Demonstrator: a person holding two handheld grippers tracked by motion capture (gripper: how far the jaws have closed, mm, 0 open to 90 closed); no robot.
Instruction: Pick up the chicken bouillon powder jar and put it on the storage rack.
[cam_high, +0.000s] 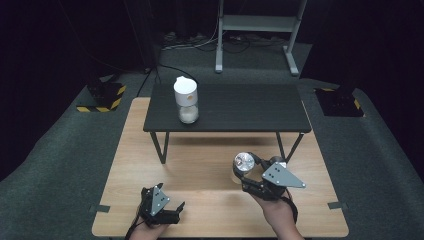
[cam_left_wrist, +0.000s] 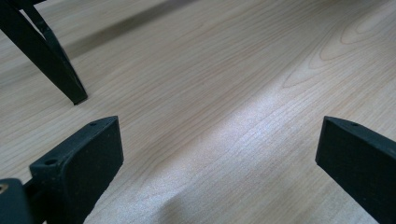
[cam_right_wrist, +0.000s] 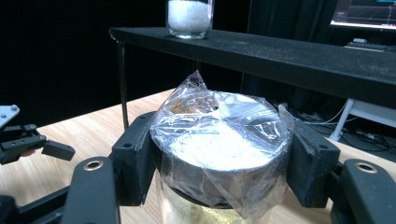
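1. Between the 2 jaws of the right gripper (cam_right_wrist: 219, 163): a jar (cam_right_wrist: 219, 154) with a silver lid under crinkled clear film, clamped at the lid from both sides.
2. Seen from the high view at the right front of the wooden worktop (cam_high: 200, 165), same right gripper (cam_high: 248, 176) clasping the jar (cam_high: 242, 168), held in a hand (cam_high: 276, 212) entering from the bottom edge.
3. At the left front, left gripper (cam_high: 162, 207) low over the wood, jaws spread wide with nothing between; bare wood grain between them in the left gripper view (cam_left_wrist: 219, 154).
4. Farther back, a small black table (cam_high: 227, 107) standing on the worktop, carrying a glass jar (cam_high: 186, 100) with a white lid and white grains inside, well apart from both grippers.
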